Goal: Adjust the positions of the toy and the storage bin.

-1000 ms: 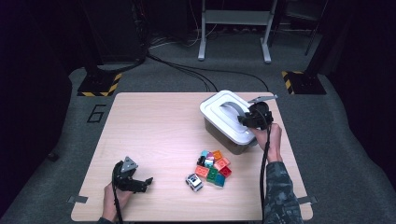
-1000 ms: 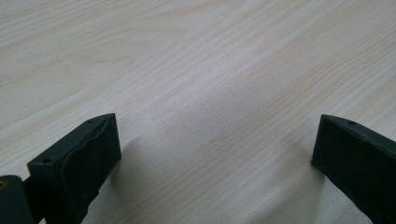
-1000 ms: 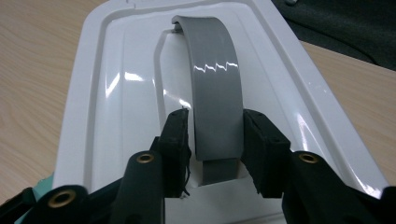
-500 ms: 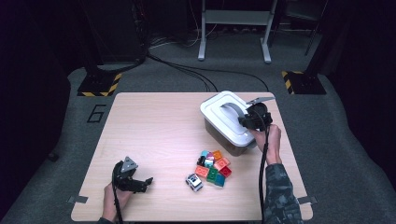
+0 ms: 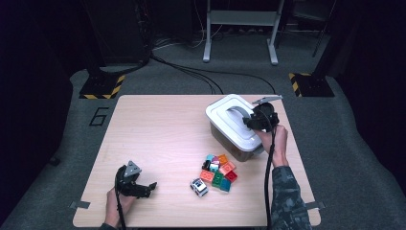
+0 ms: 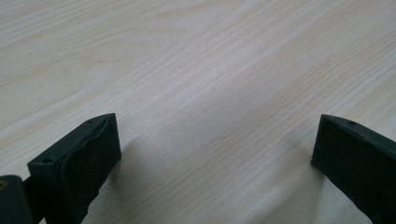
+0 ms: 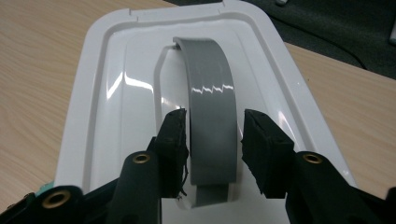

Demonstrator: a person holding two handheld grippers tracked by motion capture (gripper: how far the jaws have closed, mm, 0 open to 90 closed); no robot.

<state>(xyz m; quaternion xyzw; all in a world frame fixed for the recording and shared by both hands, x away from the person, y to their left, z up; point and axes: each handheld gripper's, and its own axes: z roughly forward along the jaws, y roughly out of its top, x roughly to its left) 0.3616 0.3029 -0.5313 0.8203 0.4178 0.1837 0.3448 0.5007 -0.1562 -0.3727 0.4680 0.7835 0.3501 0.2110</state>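
Observation:
A white lidded box (image 5: 229, 128) stands at the table's back right, and a grey arched handle (image 7: 210, 107) runs across its lid (image 7: 116, 93). My right gripper (image 7: 214, 126) straddles that handle from the near side. Its jaws have just been opening, with the handle between them and a thin gap showing at the right pad (image 7: 257, 140). In the high view the right gripper (image 5: 250, 120) sits over the box's right edge. My left gripper (image 5: 146, 188) rests open and empty at the front left, its jaws wide apart over bare wood (image 6: 217, 140).
A cluster of several coloured bricks (image 5: 219, 170) lies in front of the box, with a small white toy car (image 5: 198, 186) just left of it. The wooden table (image 5: 158, 129) stretches to the left. Beyond it are a dark floor with cables and a stand.

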